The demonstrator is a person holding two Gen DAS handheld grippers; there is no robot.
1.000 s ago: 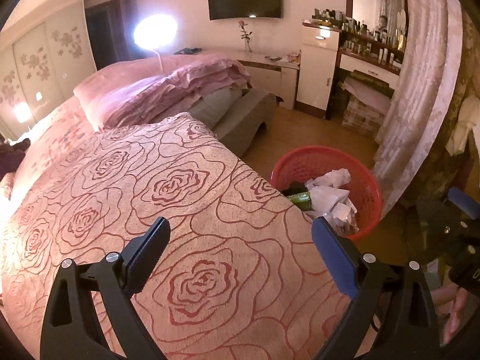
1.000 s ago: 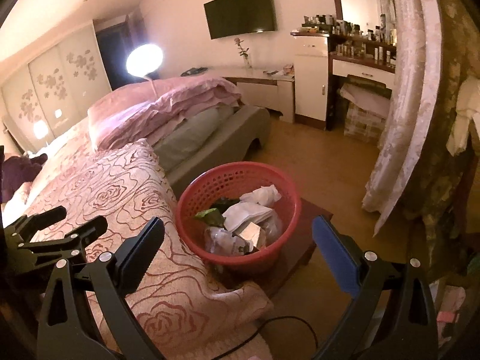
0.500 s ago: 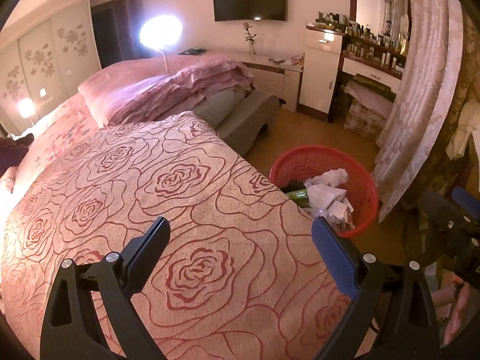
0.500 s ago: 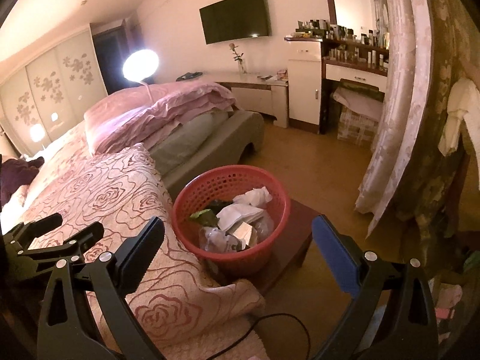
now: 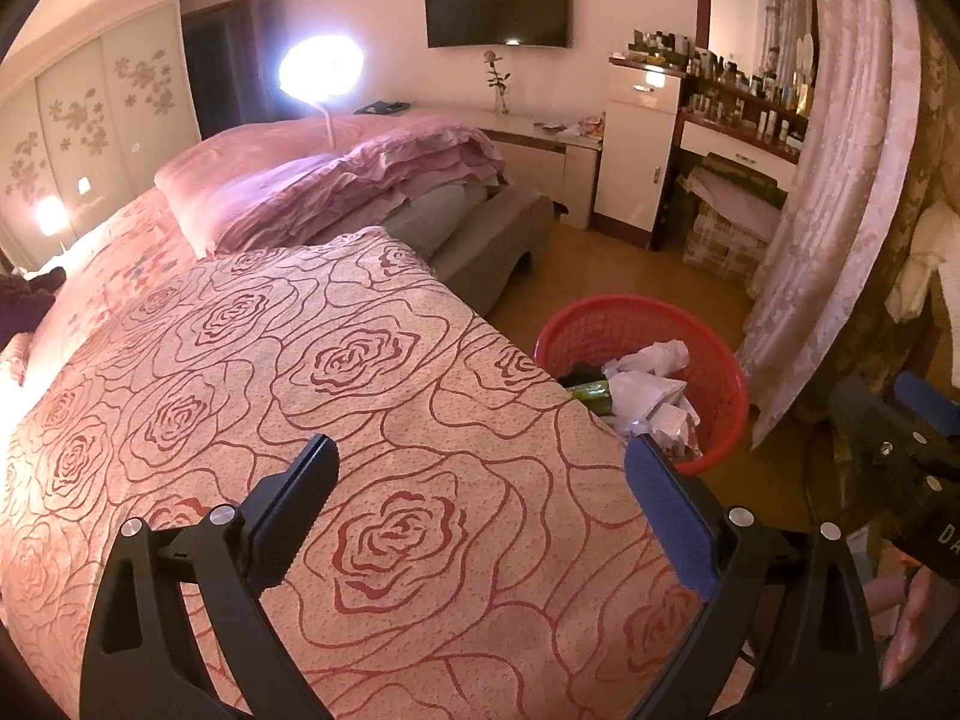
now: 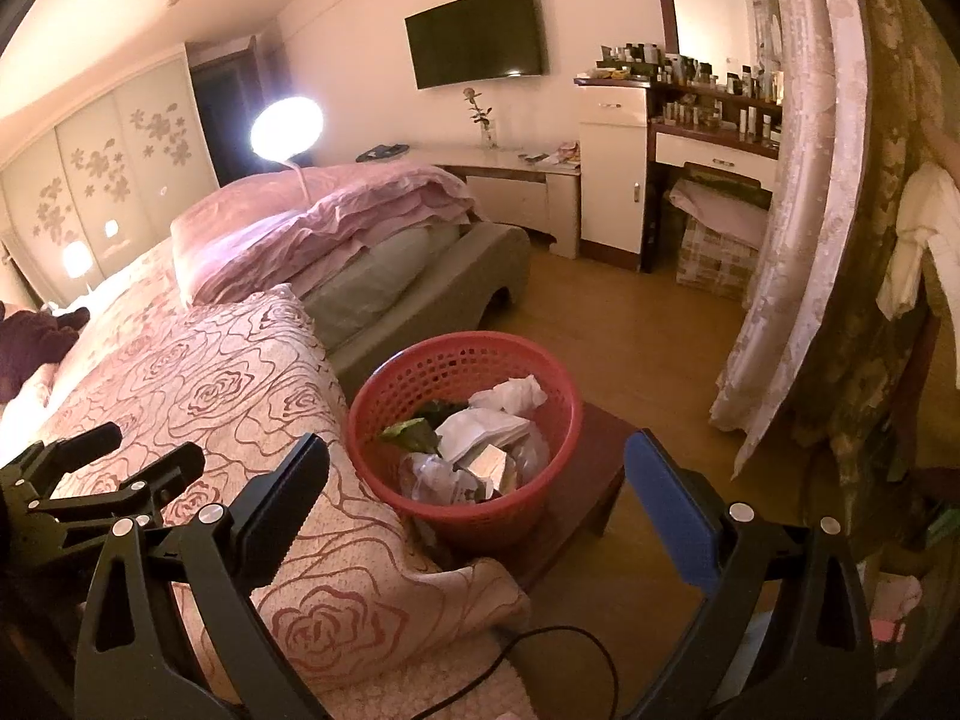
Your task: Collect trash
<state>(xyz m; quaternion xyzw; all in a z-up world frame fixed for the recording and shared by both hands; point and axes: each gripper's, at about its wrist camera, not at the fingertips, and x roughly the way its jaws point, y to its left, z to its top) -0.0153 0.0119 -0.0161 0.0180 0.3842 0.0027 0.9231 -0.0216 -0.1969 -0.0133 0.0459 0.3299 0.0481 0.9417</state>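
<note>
A rose-patterned bedspread (image 5: 372,396) fills the near left. The red basket (image 6: 465,516) stands upright just right of it on a low stool (image 6: 591,474), mouth up, holding crumpled trash (image 6: 480,432). Left gripper (image 5: 480,480) and right gripper (image 6: 477,480) both gape wide, empty.

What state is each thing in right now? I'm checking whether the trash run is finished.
Left gripper: open, empty, above the bedspread.
Right gripper: open, empty, facing the basket.
Red basket: upright on a low stool, holding paper and wrappers.
Bedspread: spread flat, no trash visible on it.
Lamp: on.
TV: off.
</note>
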